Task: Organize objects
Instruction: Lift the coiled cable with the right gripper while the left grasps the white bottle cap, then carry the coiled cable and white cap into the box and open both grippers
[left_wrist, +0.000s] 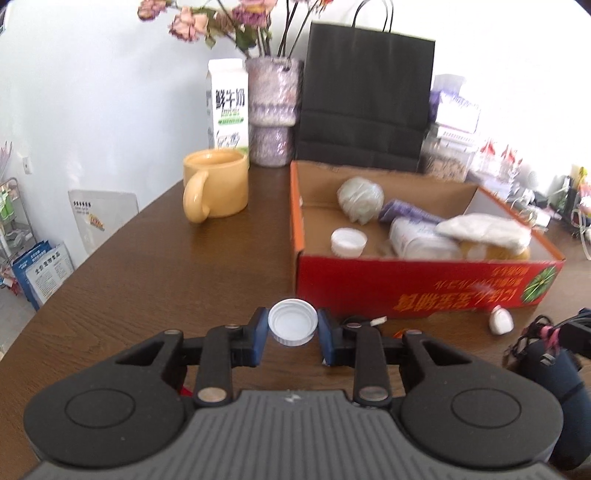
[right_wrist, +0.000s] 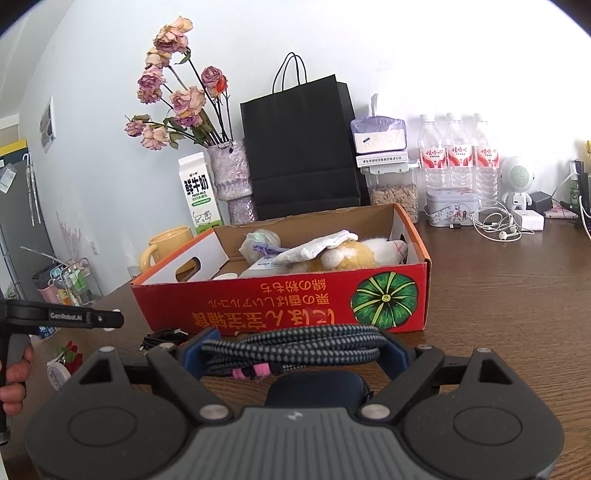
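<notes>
My left gripper (left_wrist: 293, 328) is shut on a white plastic lid (left_wrist: 293, 326), held above the brown table just in front of the red cardboard box (left_wrist: 417, 284). The box holds another white lid (left_wrist: 348, 242), a wrapped ball, a purple packet, a white cloth and a plush toy. My right gripper (right_wrist: 295, 350) is shut on a coiled braided cable (right_wrist: 291, 347) with a pink tie, in front of the box (right_wrist: 280, 306). A dark blue pouch (right_wrist: 317, 387) lies under it.
A yellow mug (left_wrist: 215, 186), milk carton (left_wrist: 228, 107), flower vase (left_wrist: 272, 110) and black paper bag (left_wrist: 365, 96) stand behind the box. A small white object (left_wrist: 500, 320) and a black cable (right_wrist: 162, 338) lie by the box front. Water bottles (right_wrist: 458, 162), a tin and earphones (right_wrist: 498, 225) stand far right.
</notes>
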